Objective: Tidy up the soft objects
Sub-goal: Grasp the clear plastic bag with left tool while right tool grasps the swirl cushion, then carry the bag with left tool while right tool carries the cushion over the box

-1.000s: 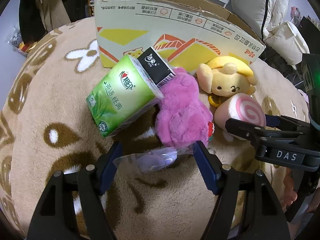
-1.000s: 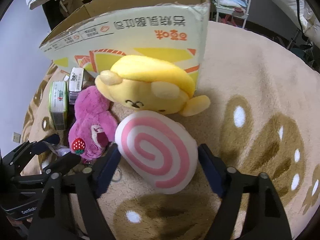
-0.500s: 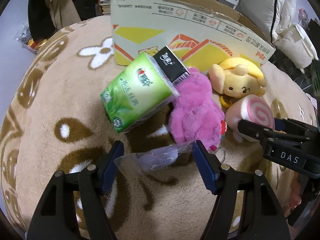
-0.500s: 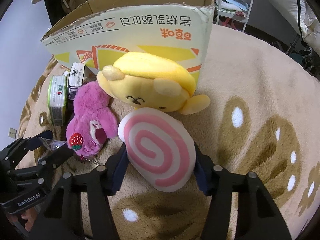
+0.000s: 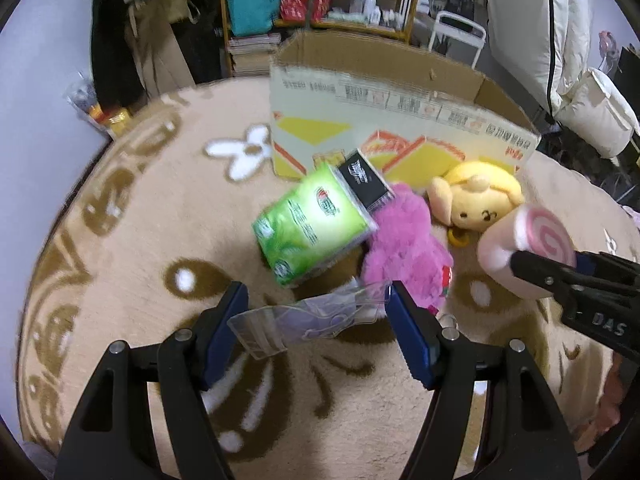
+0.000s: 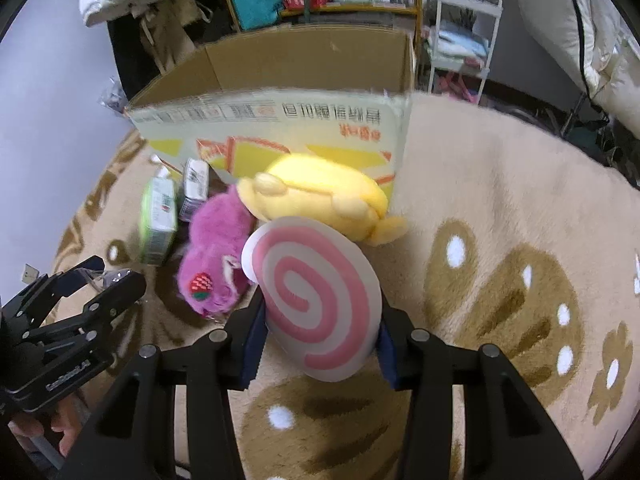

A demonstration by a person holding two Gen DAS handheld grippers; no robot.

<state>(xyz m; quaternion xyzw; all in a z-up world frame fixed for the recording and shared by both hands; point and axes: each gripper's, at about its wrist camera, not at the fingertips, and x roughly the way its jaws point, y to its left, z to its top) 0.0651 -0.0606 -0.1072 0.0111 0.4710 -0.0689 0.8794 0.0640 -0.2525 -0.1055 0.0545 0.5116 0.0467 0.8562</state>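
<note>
The swirl cushion (image 6: 316,304), a thick round foam-like disc with a pink spiral on its white face, sits low in the middle of the right wrist view, pinched by its rim between the two fingers of the right claw (image 6: 318,344). It looks light and squashy, so a grip across the rim should hold without harm, though the smooth cover may slip. In the left wrist view the left claw (image 5: 316,320) has a crinkly clear plastic bag (image 5: 304,320) spanning between its pads; whether it is truly clamped I cannot tell. Above the bag lie a fluffy purple plush (image 5: 404,248), a yellow plush dog (image 5: 476,200), a glossy green tissue pack (image 5: 312,224) and a small black packet (image 5: 362,178), all on the shaggy beige rug (image 5: 132,240). The stiff cardboard box (image 5: 384,120) stands open at upper centre.
</note>
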